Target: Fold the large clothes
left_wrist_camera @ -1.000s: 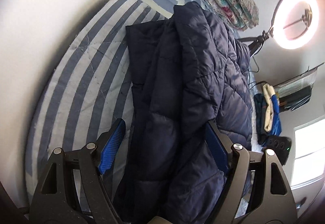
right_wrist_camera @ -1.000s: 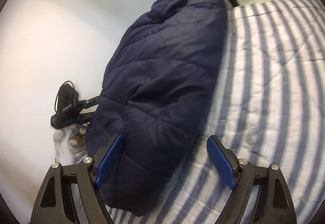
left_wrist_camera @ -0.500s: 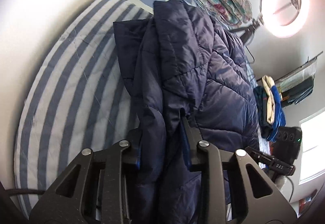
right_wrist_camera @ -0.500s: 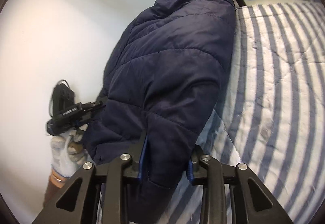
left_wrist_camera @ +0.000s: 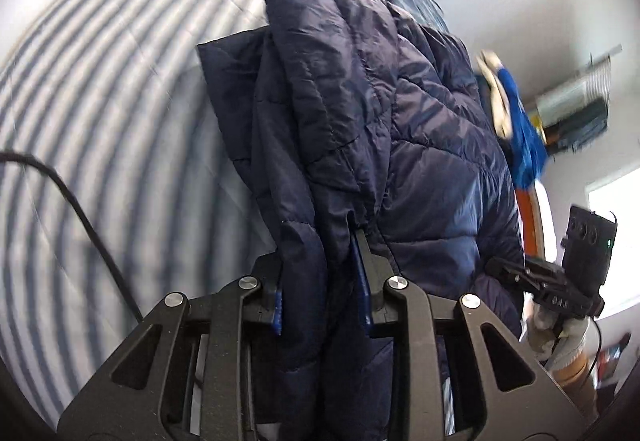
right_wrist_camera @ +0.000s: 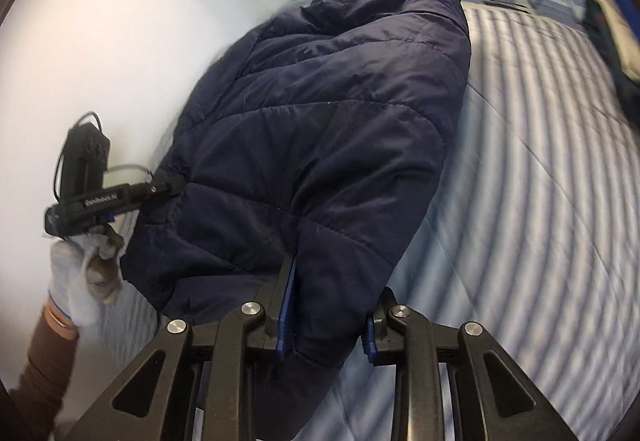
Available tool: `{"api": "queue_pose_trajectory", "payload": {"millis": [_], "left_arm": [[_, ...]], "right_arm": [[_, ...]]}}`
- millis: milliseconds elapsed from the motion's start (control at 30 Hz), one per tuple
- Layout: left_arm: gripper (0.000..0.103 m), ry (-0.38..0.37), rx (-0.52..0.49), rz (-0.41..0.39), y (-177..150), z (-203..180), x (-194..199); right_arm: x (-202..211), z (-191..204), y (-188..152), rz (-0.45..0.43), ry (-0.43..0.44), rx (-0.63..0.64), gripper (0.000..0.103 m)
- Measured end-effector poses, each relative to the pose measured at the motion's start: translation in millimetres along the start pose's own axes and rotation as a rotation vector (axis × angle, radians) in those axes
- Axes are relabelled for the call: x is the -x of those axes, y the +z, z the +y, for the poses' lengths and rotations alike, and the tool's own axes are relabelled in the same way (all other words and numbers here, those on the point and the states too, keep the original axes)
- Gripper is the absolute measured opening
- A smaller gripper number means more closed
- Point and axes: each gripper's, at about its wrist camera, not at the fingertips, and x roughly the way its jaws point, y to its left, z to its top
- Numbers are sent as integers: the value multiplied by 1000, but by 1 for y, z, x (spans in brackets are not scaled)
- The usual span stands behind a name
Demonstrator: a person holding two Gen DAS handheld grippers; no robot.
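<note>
Gripping navy jacket (left_wrist_camera: 384,129) in both tongs, open a second ago.

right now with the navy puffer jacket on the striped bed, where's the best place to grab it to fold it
Grip the navy puffer jacket by its thick near edge, coming from the near side. The left gripper and the right gripper, jaws just closed, already pinch it there, so the whole width probably lifts evenly off the striped bed.
</note>
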Motion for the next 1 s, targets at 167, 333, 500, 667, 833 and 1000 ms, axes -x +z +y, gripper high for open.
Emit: {"api": "queue_pose_trajectory", "payload": {"millis": [167,333,500,667,833,1000], "left_arm": [[26,26,-76,88,-54,-47,0],[26,70,-167,157,-101,-88,2],[26,81,-216,185,-148,-112,8],[27,127,-269,168,-168,-131,23],[27,90,-224,56,-168,-134,77],[27,113,-179,-145,-154,-133,120]], "right_arm": [[35,-8,-59,16,-69,-1,27],[67,-13,-109,28,-97,-15,27],[84,-14,-152,58,-132,4,26],[95,-18,-166,44,-144,-9,34],[129,-3,-172,-6,-214,48,42],[163,13,-152,-201,-232,91,43]]}}
